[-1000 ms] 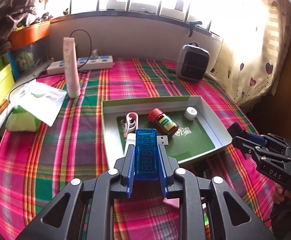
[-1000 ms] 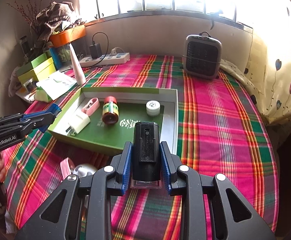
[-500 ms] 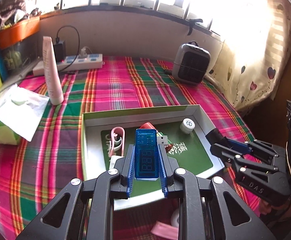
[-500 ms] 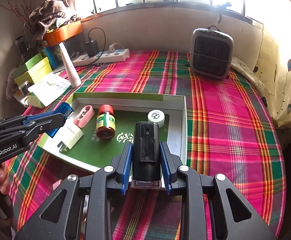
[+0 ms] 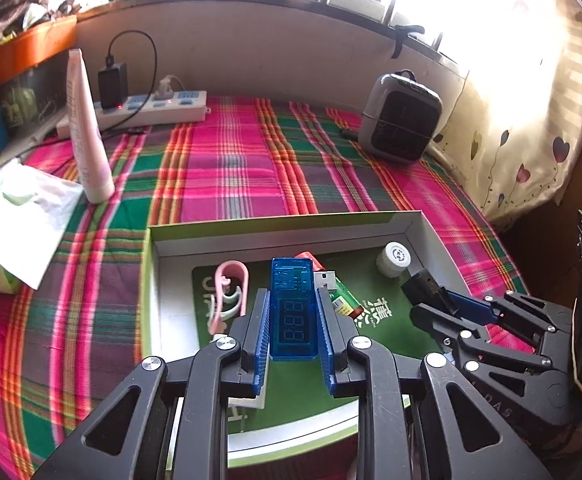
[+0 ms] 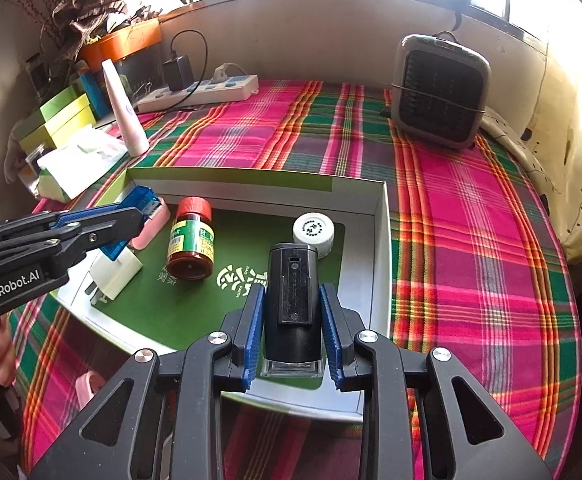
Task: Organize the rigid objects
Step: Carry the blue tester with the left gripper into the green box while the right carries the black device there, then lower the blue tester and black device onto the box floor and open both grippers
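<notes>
My left gripper [image 5: 293, 312] is shut on a translucent blue USB meter [image 5: 293, 308] and holds it above the green-floored tray [image 5: 275, 222]. The same gripper [image 6: 139, 216] shows at the left of the right wrist view, over the tray's left half. My right gripper [image 6: 293, 304] is shut on a black rectangular device [image 6: 293, 300] above the tray's [image 6: 383, 248] right side. Inside the tray lie a red-capped bottle [image 6: 191, 240], a white round cap [image 6: 314, 230], a white plug adapter [image 6: 113, 274] and a pink clip [image 5: 229, 292].
A grey fan heater [image 6: 441, 92] stands at the back right. A power strip [image 5: 151, 110] with a black charger, a pink tube [image 5: 89, 132], tissues [image 5: 23, 216] and green boxes [image 6: 57, 120] crowd the back left. A pink object [image 6: 87, 386] lies on the plaid cloth before the tray.
Both grippers moved forward and a little down, so the tray now lies right beneath them. Each keeps its grip on its object.
</notes>
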The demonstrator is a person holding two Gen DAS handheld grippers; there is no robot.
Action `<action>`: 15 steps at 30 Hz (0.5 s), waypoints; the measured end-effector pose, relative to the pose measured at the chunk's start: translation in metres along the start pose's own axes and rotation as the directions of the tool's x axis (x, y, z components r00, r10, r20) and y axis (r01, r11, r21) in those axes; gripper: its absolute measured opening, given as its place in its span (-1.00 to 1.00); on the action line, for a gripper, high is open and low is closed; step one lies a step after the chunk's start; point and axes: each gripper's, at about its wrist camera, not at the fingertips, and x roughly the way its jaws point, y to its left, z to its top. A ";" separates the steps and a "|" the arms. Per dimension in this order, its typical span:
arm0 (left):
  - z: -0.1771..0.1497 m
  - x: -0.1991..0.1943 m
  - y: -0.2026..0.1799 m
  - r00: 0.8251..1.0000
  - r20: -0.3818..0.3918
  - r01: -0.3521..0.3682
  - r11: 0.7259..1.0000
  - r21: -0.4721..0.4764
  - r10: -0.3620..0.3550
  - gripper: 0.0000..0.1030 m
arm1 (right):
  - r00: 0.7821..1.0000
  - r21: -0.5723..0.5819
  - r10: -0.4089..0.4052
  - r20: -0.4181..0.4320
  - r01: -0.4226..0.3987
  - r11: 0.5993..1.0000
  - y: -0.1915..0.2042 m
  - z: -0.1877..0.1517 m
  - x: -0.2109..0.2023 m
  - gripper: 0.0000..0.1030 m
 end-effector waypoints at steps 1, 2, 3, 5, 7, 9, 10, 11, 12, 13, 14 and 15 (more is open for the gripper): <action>0.000 0.002 -0.001 1.000 -0.002 -0.004 1.000 0.001 0.004 -0.59 | 1.000 -0.003 -0.001 -0.002 0.001 1.000 0.000 0.000 0.001 -0.45; 0.000 0.003 -0.001 1.000 -0.002 -0.007 1.000 0.004 0.007 -0.59 | 1.000 -0.010 -0.005 -0.004 0.005 1.000 0.001 0.000 0.003 -0.45; 0.000 0.005 -0.001 1.000 -0.006 -0.009 1.000 0.003 0.009 -0.59 | 1.000 -0.016 -0.012 -0.005 0.012 1.000 0.001 0.000 0.004 -0.45; -0.001 0.008 -0.001 1.000 -0.012 -0.001 1.000 -0.003 0.001 -0.59 | 1.000 -0.019 -0.020 -0.006 0.020 1.000 0.000 0.001 0.006 -0.45; -0.001 0.011 -0.001 1.000 -0.017 -0.005 1.000 -0.005 0.005 -0.59 | 1.000 -0.014 -0.023 -0.008 0.023 1.000 -0.001 0.002 0.008 -0.45; -0.001 0.013 -0.002 1.000 -0.020 -0.005 1.000 -0.007 0.004 -0.59 | 1.000 -0.014 -0.030 -0.008 0.030 0.999 -0.002 0.002 0.009 -0.45; -0.001 0.014 -0.002 1.000 -0.023 -0.002 1.000 -0.009 0.002 -0.59 | 1.000 -0.013 -0.029 -0.010 0.029 0.999 -0.003 0.002 0.010 -0.45; -0.001 0.015 -0.002 1.000 -0.024 0.001 1.000 -0.010 -0.001 -0.59 | 1.000 -0.012 -0.029 -0.010 0.029 0.999 -0.003 0.002 0.011 -0.45; 0.000 0.016 -0.003 1.000 -0.025 0.000 1.000 -0.011 -0.001 -0.59 | 0.999 -0.013 -0.032 -0.010 0.031 0.999 -0.003 0.002 0.011 -0.45; 0.000 0.018 -0.003 1.000 -0.027 0.000 1.000 -0.013 0.000 -0.59 | 0.999 -0.014 -0.036 -0.010 0.035 0.999 -0.003 0.002 0.012 -0.45; 0.000 0.018 -0.003 1.000 -0.026 0.001 1.000 -0.013 -0.002 -0.59 | 0.999 -0.016 -0.040 -0.009 0.040 0.999 -0.003 0.001 0.012 -0.45; 0.000 0.019 -0.003 1.000 -0.025 0.001 1.000 -0.014 -0.002 -0.59 | 0.999 -0.020 -0.046 -0.007 0.045 0.999 -0.002 0.002 0.013 -0.45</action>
